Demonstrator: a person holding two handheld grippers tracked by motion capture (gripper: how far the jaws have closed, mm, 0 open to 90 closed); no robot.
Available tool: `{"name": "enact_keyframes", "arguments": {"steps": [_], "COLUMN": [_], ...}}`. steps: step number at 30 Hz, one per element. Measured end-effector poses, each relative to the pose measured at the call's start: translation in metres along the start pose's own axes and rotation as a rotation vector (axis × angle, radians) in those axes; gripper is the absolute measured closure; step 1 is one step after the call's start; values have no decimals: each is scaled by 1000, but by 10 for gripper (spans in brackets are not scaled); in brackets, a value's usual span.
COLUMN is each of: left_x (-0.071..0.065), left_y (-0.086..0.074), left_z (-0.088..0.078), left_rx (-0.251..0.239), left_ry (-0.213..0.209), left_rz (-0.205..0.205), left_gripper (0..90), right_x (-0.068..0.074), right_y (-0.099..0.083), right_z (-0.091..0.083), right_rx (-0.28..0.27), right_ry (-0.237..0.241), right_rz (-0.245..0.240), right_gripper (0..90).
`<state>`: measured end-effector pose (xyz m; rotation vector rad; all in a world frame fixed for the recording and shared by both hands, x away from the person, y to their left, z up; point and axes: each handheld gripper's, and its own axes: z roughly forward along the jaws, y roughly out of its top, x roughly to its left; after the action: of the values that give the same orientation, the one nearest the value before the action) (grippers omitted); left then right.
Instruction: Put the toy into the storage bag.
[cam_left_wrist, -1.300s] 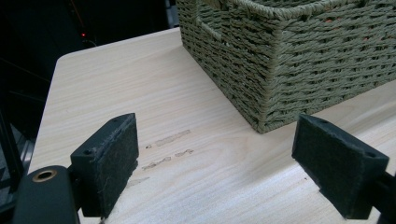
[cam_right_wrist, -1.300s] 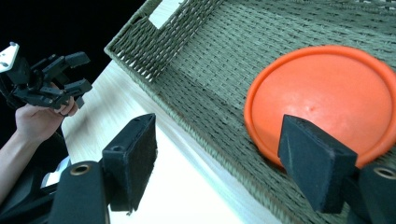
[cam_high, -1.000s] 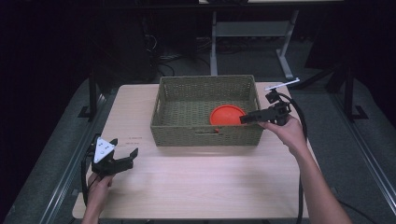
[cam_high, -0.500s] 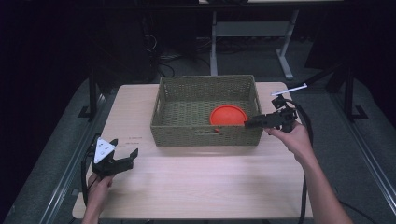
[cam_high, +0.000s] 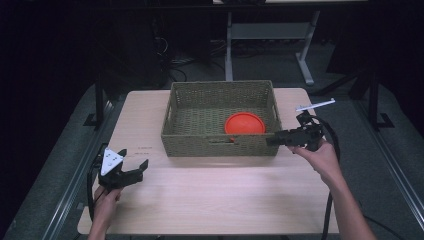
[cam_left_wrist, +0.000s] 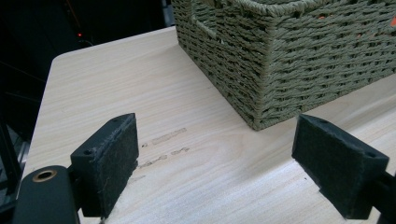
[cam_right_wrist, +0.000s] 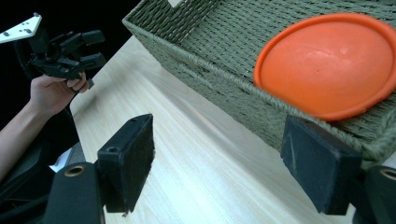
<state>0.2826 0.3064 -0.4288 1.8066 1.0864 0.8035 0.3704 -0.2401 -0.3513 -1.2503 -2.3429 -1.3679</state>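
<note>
Basket (cam_high: 220, 120): green woven, rectangular, on the far half of the tabletop (cam_high: 215, 200); a handle slot in the near wall.
Orange disc (cam_high: 244, 123): round and shallow, lies inside the basket at its near right corner, tilted up against the near wall; in the right gripper view its rim stands just behind that wall.
Right tongs (cam_high: 272, 141): held level in the person's right hand (cam_high: 320, 157), pointing toward the basket's near right corner; tips just beside the outside of the near wall.
Right tongs, state: spread wide, nothing between the pads; in the right gripper view (cam_right_wrist: 229, 172) one pad sits over bare tabletop, the other in front of the basket's rim. Whether that pad touches the weave, cannot tell.
Left tongs (cam_high: 132, 172): near the front left corner of the tabletop, in the person's left hand (cam_high: 106, 197), grey three-cornered plate on top; well apart from the basket.
Left tongs, state: spread wide and empty; in the left gripper view (cam_left_wrist: 219, 168) only bare wood lies between the pads, the basket's near left corner ahead of them.
Cable (cam_high: 330, 140): black, loops from the right tongs past the right wrist.
Surroundings: dark floor, a pale desk frame (cam_high: 265, 35) behind the tabletop.
</note>
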Motion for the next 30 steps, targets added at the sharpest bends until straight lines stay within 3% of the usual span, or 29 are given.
{"name": "enact_keyframes", "arguments": {"steps": [30], "left_x": [1], "left_y": [-1], "left_z": [-2], "left_rx": [-9], "left_ry": [-3], "left_rz": [-11], "left_gripper": [141], "right_x": [-13], "right_y": [-47], "right_z": [-10], "right_rx": [-13], "right_ry": [-4], "right_rz": [40], "right_gripper": [249]}}
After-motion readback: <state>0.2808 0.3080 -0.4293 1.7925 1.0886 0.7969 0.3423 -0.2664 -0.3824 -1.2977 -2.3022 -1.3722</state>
